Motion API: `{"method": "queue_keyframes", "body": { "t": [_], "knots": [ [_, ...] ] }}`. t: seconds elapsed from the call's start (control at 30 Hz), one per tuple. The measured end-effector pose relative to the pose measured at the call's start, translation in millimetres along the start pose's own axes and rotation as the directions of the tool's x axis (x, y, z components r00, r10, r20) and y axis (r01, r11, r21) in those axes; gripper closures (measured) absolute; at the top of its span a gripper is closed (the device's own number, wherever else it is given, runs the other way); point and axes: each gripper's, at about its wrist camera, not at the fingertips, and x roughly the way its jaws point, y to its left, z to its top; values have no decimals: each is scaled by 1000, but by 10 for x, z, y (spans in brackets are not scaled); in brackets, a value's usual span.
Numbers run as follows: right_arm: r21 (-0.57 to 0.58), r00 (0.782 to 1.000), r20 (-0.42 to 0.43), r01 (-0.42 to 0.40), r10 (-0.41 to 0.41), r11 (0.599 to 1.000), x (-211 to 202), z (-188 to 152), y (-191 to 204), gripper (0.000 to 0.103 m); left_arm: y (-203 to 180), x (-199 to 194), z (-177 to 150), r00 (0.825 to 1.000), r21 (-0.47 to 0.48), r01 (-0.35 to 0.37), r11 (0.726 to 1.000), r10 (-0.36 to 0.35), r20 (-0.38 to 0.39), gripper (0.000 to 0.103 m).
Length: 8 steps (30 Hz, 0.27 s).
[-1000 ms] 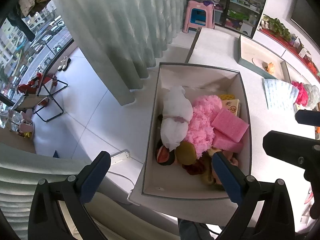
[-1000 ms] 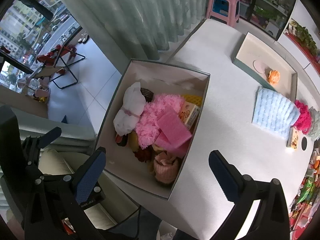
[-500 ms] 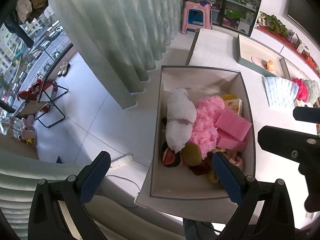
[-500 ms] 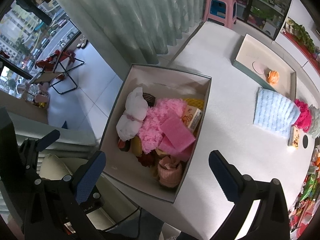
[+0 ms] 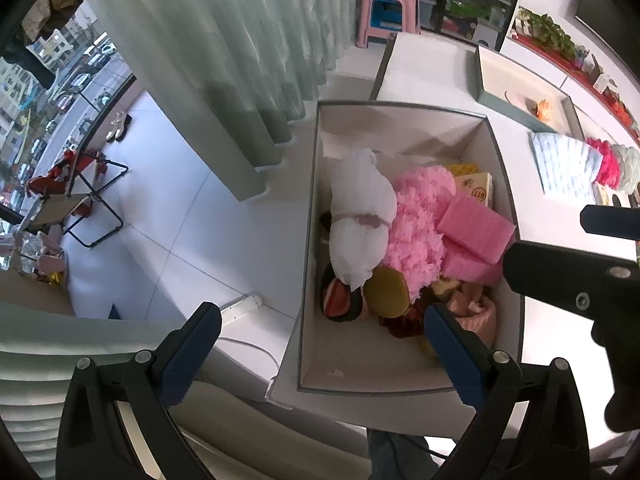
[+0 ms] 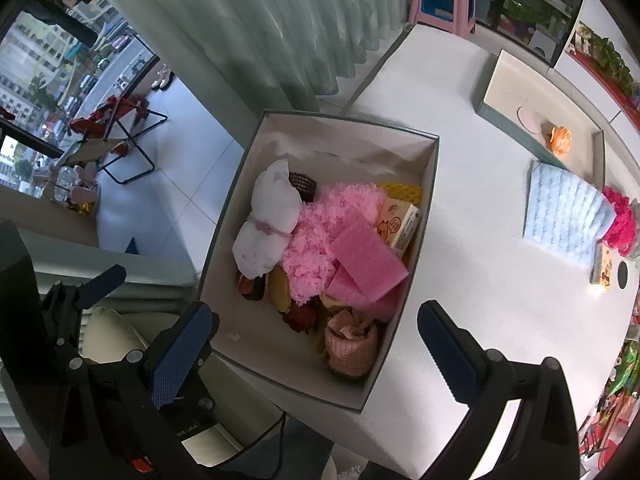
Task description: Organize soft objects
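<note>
Left gripper (image 5: 322, 350) and right gripper (image 6: 316, 350) above box (image 6: 418, 240), fingers spread, empty. Box on tabletop (image 6: 472, 280), packed: white bundle (image 6: 268, 226), pink fluffy item (image 6: 320, 236), pink sponges (image 6: 366, 260). Blue quilted cloth (image 6: 560, 216) well apart on tabletop, beside tray (image 6: 496, 114).

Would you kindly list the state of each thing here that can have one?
Left tongs: open, empty.
Right tongs: open, empty.
Box: open, no lid, about half full of soft items.
White bundle: tied round the middle, lying in the box.
Tray: open, nearly empty.
Blue cloth: folded flat on the table.
</note>
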Motion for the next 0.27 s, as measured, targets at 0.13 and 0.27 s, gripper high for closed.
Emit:
{"method": "queue_keyframes", "body": {
  "t": [0.13,0.27],
  "knots": [
    [2,1000,-9,0,0,1000,35,21,10,0,11,54,6,1000,-3,1,1000,-2,-12,1],
    [0,1000,-12,-1,1,1000,53,32,17,0,13,76,17,1000,-1,-9,1000,9,0,1]
  ]
}}
